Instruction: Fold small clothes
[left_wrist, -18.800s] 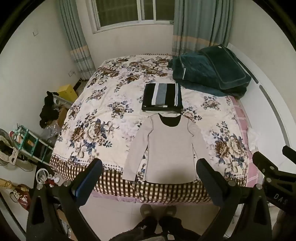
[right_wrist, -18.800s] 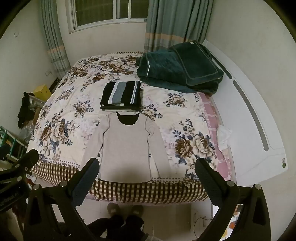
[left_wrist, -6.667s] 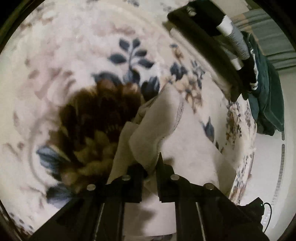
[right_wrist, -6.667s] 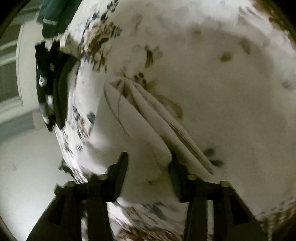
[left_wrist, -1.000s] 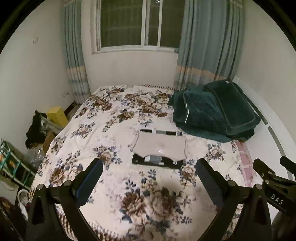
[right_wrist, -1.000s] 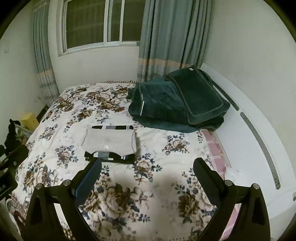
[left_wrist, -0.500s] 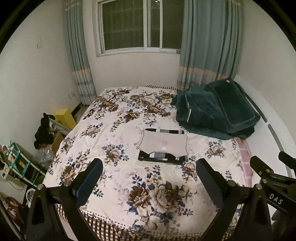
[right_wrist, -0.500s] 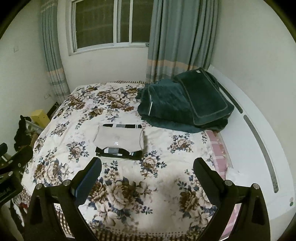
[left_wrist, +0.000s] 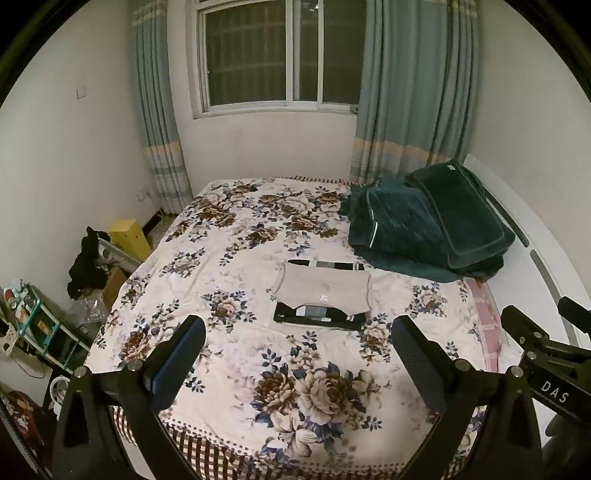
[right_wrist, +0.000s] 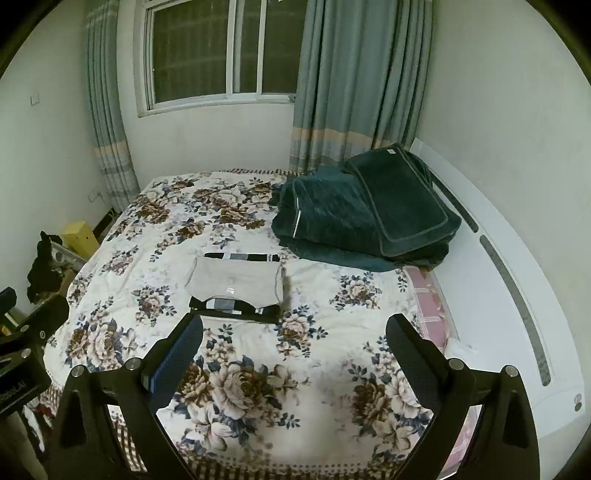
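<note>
The folded beige top lies flat on a folded black-and-grey striped garment in the middle of the floral bed. It also shows in the right wrist view, on the striped garment. My left gripper is open and empty, held above the near end of the bed, well short of the pile. My right gripper is also open and empty, just right of the left one.
A dark green quilt and pillow are heaped at the bed's far right by the white headboard. A yellow box, dark clothes and a rack crowd the floor on the left. A curtained window is behind.
Both grippers have drawn back and up from the bed, open and empty. The view has widened, showing the near bed edge and more of the window. The folded pile has stayed put.
</note>
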